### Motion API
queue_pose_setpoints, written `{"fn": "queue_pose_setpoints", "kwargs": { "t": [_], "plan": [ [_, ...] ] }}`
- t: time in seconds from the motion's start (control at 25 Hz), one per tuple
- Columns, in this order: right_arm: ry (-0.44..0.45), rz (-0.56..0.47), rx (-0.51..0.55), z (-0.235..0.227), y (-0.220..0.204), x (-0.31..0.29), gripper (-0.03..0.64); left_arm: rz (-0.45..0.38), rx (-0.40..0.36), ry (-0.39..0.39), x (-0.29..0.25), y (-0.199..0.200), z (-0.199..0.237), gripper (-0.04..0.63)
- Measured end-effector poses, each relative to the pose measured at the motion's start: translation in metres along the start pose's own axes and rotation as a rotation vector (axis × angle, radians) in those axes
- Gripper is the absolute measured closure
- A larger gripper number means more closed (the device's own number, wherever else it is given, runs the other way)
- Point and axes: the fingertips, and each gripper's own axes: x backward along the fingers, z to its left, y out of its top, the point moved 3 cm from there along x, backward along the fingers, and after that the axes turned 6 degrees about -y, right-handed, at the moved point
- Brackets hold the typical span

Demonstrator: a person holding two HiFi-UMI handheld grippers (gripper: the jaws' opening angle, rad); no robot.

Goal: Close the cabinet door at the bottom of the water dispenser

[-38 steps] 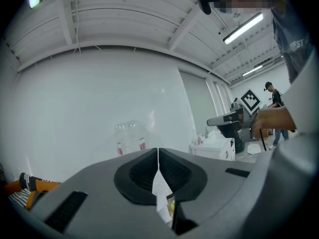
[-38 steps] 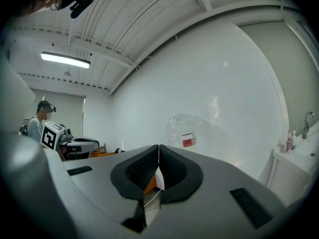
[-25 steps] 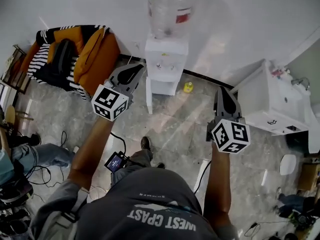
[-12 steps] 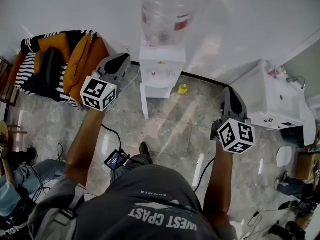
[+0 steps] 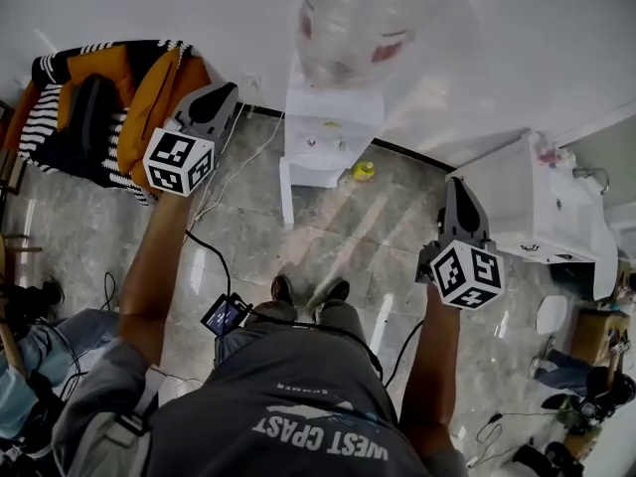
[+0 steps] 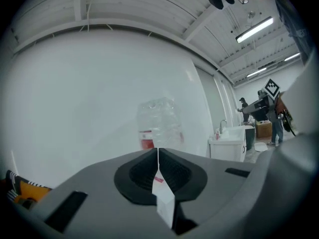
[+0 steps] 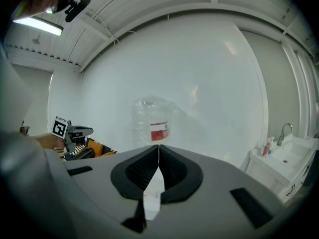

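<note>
The water dispenser (image 5: 328, 132) stands against the wall with bare floor in front. Its bottom cabinet door (image 5: 285, 195) juts open. The left gripper (image 5: 221, 97) and right gripper (image 5: 455, 187) flank it, well clear, jaws pressed together, empty. Only the head view shows the door; the gripper views catch the bottle (image 6: 159, 126).
</note>
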Motion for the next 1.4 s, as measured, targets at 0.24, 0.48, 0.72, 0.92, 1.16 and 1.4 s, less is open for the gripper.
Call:
{"fn": "queue_pose_setpoints", "kwargs": {
  "t": [0.24, 0.48, 0.72, 0.92, 1.16, 1.4],
  "plan": [
    [0.038, 0.058, -0.021, 0.001, -0.031, -0.038, 0.591, 0.093, 0.084, 0.044, -0.007, -0.062, 0.007, 0.572],
    [0.067, 0.097, -0.04, -0.011, -0.061, -0.083, 0.591, 0.179, 0.2, 0.079, -0.023, -0.138, -0.01, 0.572],
    [0.083, 0.164, -0.055, -0.03, -0.105, -0.121, 0.591, 0.248, 0.268, 0.102, -0.045, -0.21, -0.032, 0.572],
    [0.109, 0.22, -0.064, -0.033, -0.146, -0.149, 0.591, 0.322, 0.322, 0.107, -0.06, -0.276, -0.047, 0.572],
    [0.131, 0.286, -0.074, -0.029, -0.196, -0.169, 0.59, 0.438, 0.373, 0.086, -0.069, -0.358, -0.069, 0.572],
    [0.138, 0.349, -0.08, -0.027, -0.245, -0.181, 0.589, 0.534, 0.425, 0.076, -0.076, -0.436, -0.088, 0.572]
  ]
}}
